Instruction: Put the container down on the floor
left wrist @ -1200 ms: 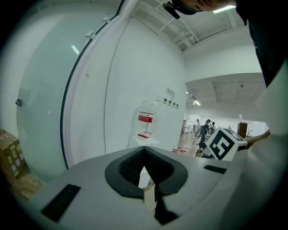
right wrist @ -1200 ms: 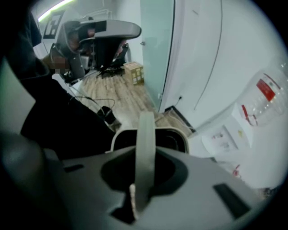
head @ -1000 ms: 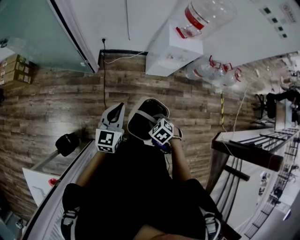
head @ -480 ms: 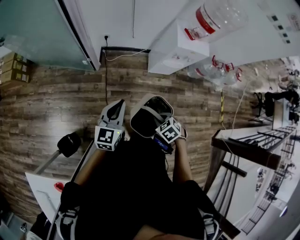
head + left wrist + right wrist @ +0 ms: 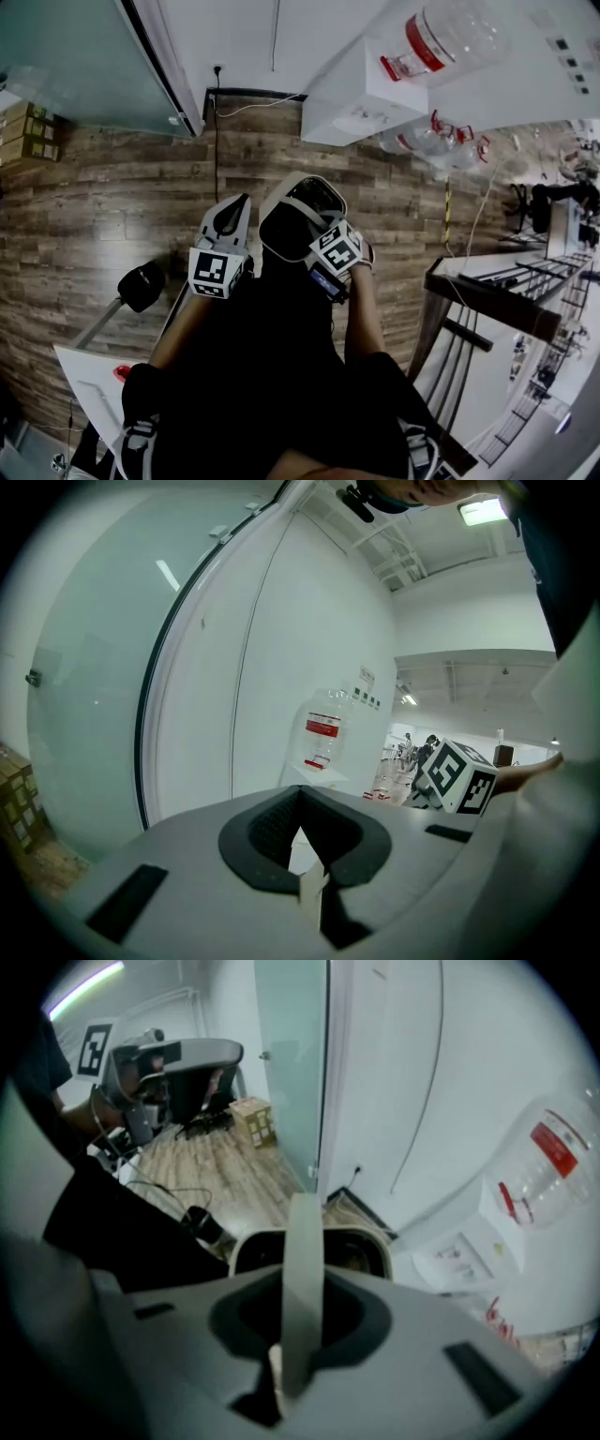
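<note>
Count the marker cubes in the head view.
2. One marker cube sits on the left gripper, left of the container; the other rides the right gripper at the container's right rim. Neither is hidden.

We're seeing a wood plank floor (image 5: pixel 112 206) with a white water dispenser (image 5: pixel 352 103), spare jugs (image 5: pixel 439 142) beside it, and cardboard boxes (image 5: pixel 26 136).
</note>
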